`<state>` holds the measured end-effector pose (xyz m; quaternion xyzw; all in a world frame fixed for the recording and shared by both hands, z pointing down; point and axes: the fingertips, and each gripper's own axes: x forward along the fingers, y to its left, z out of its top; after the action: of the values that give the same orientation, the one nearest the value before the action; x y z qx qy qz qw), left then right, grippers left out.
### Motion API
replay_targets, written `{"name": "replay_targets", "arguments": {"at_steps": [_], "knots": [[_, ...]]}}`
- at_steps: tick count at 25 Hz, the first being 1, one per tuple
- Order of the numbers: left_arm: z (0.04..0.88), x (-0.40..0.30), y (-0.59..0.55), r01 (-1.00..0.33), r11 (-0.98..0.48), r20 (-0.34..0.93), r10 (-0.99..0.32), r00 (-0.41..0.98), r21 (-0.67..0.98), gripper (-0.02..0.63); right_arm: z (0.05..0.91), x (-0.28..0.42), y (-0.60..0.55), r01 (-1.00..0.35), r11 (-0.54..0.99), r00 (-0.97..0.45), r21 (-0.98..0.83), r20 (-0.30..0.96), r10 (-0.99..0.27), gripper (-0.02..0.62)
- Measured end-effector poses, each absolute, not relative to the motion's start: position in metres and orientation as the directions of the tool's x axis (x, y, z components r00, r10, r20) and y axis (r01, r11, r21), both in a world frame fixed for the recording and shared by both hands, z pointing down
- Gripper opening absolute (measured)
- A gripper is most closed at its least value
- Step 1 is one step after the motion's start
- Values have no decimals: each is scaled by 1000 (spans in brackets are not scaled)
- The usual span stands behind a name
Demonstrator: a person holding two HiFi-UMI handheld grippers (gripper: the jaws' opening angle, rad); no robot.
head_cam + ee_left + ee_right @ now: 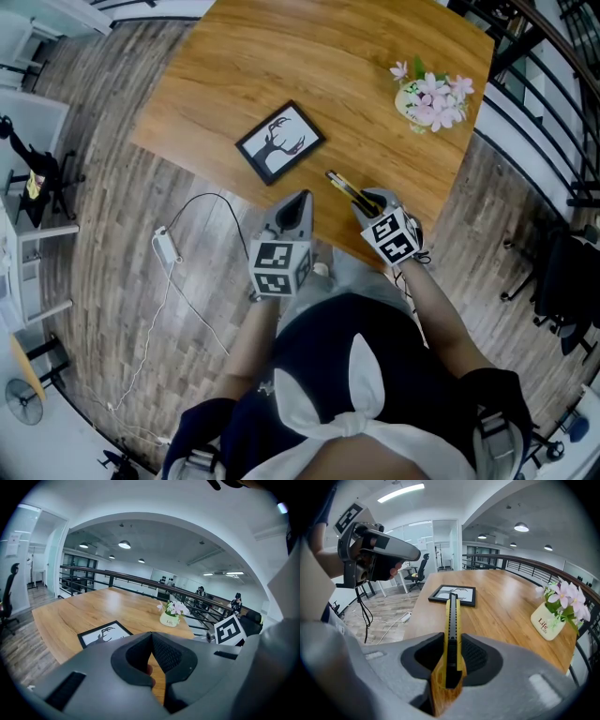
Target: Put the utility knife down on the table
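Knife (345,187) juts toward 11 o'clock from the right gripper (375,201), low over the desk (281,56) edge. In its own view, the left gripper (151,637) is closed, empty and idle. The right gripper view shows jaws clamping the knife's rear, tip angled down, likely for laying flat.

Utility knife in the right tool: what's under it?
Bare wooden table, near its edge; the picture frame lies beyond the tip. The right tool hides the utility knife's rear end.

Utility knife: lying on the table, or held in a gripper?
Held: the right gripper presses both sides of the utility knife, which points out over the table.
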<state>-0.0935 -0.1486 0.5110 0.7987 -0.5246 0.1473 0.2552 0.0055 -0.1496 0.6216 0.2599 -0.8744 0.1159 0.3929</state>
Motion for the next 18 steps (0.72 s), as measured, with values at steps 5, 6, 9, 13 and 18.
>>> {"name": "replay_targets", "arguments": {"at_steps": [5,6,9,13,18], "knots": [[513,-95,-146,-917,-309,511,-762,398,254,17,628,5,-147,-525,851,-557,-5,758,-340,114],[513,-96,-146,-918,-305,511,-763,395,254,17,630,4,-146,-523,852,-557,-7,759,-336,114],[514,-96,-146,-919,-299,512,-764,391,256,17,635,4,-145,-511,859,-555,-9,767,-322,115],[515,-97,-144,-922,-292,521,-762,385,255,17,641,1,-143,-493,870,-556,-17,775,-300,115],[517,-100,-142,-928,-279,522,-768,371,248,17,648,-2,-140,-464,886,-552,-16,787,-275,115]]}}
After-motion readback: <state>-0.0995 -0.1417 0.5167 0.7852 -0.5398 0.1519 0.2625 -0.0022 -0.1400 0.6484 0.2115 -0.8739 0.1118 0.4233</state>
